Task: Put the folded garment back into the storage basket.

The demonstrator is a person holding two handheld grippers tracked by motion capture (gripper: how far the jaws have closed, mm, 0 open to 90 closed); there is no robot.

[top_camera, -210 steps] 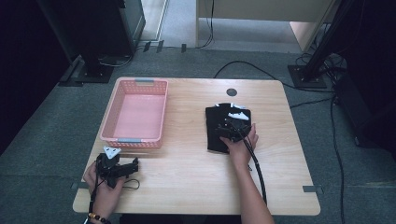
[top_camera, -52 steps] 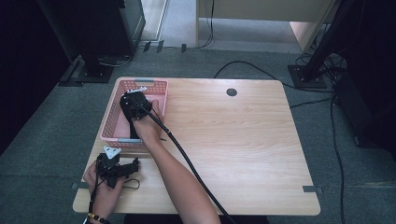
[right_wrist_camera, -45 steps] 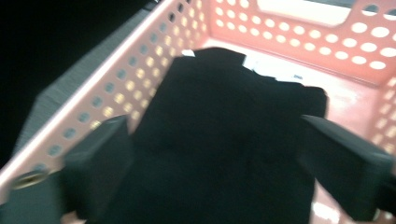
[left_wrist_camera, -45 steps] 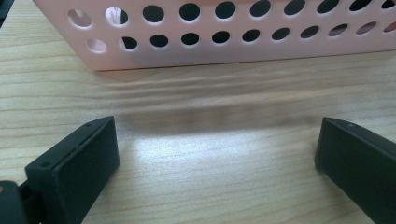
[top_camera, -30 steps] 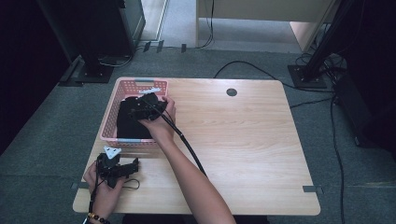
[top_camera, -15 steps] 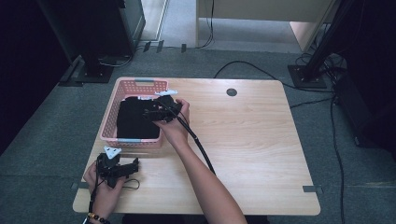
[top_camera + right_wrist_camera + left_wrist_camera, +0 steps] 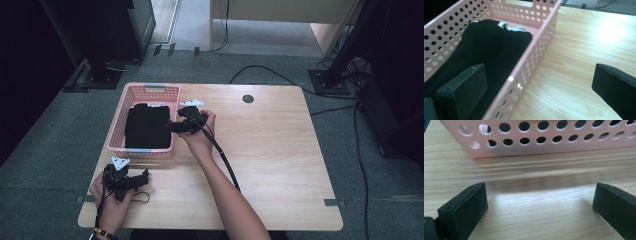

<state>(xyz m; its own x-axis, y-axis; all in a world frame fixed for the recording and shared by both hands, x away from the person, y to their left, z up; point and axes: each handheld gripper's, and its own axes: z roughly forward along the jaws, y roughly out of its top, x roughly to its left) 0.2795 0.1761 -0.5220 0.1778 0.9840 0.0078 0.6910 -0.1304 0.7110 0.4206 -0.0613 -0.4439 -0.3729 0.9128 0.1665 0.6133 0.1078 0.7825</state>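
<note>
The right gripper (image 7: 172,126) hangs spread over the pink basket (image 7: 116,136) rim — lifting clear avoids snagging the black cloth (image 7: 147,126); the left gripper (image 7: 142,179) rests spread.

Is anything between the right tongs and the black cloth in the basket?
Yes: the basket wall. The open right tongs straddle its right rim, one jaw over the black cloth, the other outside over the table.
</note>
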